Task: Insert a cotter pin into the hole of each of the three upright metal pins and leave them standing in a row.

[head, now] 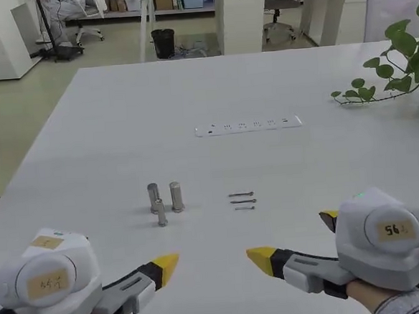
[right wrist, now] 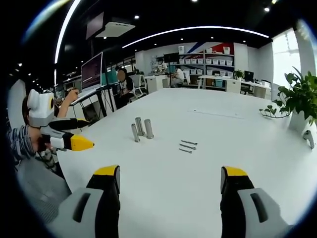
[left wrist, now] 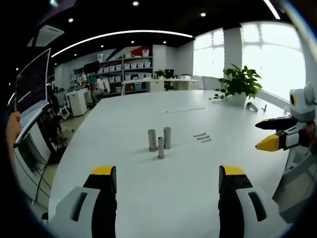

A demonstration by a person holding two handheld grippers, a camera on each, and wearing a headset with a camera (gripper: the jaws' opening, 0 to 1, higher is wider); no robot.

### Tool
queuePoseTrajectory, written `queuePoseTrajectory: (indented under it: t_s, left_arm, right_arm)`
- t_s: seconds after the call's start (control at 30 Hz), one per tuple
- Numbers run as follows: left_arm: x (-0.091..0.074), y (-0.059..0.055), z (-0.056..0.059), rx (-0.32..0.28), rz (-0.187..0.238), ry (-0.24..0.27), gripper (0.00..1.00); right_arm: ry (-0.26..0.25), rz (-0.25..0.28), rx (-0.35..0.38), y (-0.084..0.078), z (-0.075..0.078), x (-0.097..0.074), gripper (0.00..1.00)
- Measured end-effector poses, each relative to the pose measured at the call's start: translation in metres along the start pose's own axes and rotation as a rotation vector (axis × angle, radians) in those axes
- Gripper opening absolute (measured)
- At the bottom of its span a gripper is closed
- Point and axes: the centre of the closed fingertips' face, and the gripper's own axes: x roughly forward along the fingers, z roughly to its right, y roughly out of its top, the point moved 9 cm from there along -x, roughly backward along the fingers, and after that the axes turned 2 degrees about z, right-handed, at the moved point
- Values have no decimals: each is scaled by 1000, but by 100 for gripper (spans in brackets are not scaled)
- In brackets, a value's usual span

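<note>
Three short upright metal pins (head: 164,200) stand close together in a small cluster left of the table's middle; they also appear as metal pins (left wrist: 160,141) and metal pins (right wrist: 140,129). Three thin cotter pins (head: 243,201) lie flat in a stack of parallel lines just right of them, seen too as cotter pins (left wrist: 202,137) and cotter pins (right wrist: 187,146). My left gripper (left wrist: 168,173) is open and empty, low at the near left of the table (head: 156,270). My right gripper (right wrist: 170,172) is open and empty at the near right (head: 294,239).
A white power strip (head: 249,125) lies flat farther back on the white table (head: 107,135). A leafy plant (head: 397,65) reaches in at the far right edge. Desks, chairs and a black bin (head: 163,43) stand on the floor beyond.
</note>
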Motion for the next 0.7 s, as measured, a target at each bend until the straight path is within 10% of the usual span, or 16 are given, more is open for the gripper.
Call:
queuePoseTrajectory:
  t_s: [0.7]
  left_arm:
    - [-3,0,1,24,-3,4,78]
  right_arm:
    - [17,11,31,2,-7,-2,77]
